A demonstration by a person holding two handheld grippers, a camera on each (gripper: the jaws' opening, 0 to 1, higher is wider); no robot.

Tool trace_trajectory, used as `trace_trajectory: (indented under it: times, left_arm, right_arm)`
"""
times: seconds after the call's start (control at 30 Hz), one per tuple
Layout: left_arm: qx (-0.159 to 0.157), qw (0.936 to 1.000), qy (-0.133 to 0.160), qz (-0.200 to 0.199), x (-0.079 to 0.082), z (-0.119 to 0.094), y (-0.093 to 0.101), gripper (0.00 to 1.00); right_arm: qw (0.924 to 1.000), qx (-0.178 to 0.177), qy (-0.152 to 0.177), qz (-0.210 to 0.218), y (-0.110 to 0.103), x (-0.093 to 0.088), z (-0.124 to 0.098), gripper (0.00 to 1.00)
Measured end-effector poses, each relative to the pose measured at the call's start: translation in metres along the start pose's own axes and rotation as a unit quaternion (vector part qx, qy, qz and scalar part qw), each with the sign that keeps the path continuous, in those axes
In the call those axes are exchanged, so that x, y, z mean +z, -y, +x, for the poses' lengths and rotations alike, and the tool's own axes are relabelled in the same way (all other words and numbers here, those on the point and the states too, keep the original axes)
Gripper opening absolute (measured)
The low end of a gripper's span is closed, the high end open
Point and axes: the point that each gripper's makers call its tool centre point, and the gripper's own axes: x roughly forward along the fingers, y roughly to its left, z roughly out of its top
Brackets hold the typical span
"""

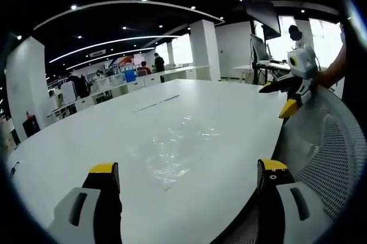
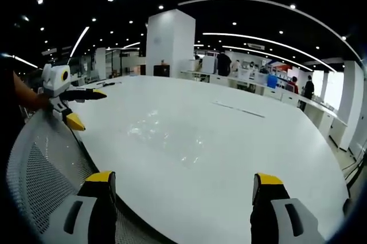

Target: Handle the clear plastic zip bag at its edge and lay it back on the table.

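A broad white worktop (image 1: pixel 189 112) curves across both views. A grey mesh chair back (image 1: pixel 327 146) stands at its near edge. The clear plastic zip bag (image 1: pixel 172 152) lies flat on the worktop, ahead of both grippers and touched by neither. The left gripper (image 1: pixel 186 172) has its jaws spread wide with nothing between them. The right gripper (image 2: pixel 180 184) likewise stands wide apart and holds nothing. A thin strip (image 2: pixel 239 109) lies farther across the worktop.
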Motion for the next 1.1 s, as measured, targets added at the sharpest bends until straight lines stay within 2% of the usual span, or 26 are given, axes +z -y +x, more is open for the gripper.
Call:
trace_trajectory:
  times: [0.47,0.57,0.83,1.0,1.1]
  left_arm:
    - [-0.008,0.9999,0.001,0.007,0.0008,0.0007,0.0033,0.99]
    - [-0.015,0.9998,0.012,0.009,0.0042,0.0015,0.006,0.99]
    - [-0.021,0.9997,0.001,0.008,0.0013,0.0028,0.0092,0.99]
    - [-0.014,0.9999,-0.005,0.008,0.0007,0.0033,0.0075,0.99]
    - [-0.013,0.9999,0.0,0.009,0.0027,0.0031,0.0067,0.99]
  right_arm:
    - [1.0,-0.003,0.001,0.0,0.0021,-0.0009,-0.0003,1.0]
    - [1.0,-0.002,0.0,0.001,0.0022,-0.0018,-0.0002,1.0]
    - [1.0,0.0,-0.002,0.004,0.0012,-0.0028,-0.0003,1.0]
    - [1.0,0.006,-0.002,0.006,-0.0009,-0.0025,0.0002,1.0]
    - [0.9999,0.012,-0.006,0.005,-0.0029,-0.0038,0.0011,1.0]
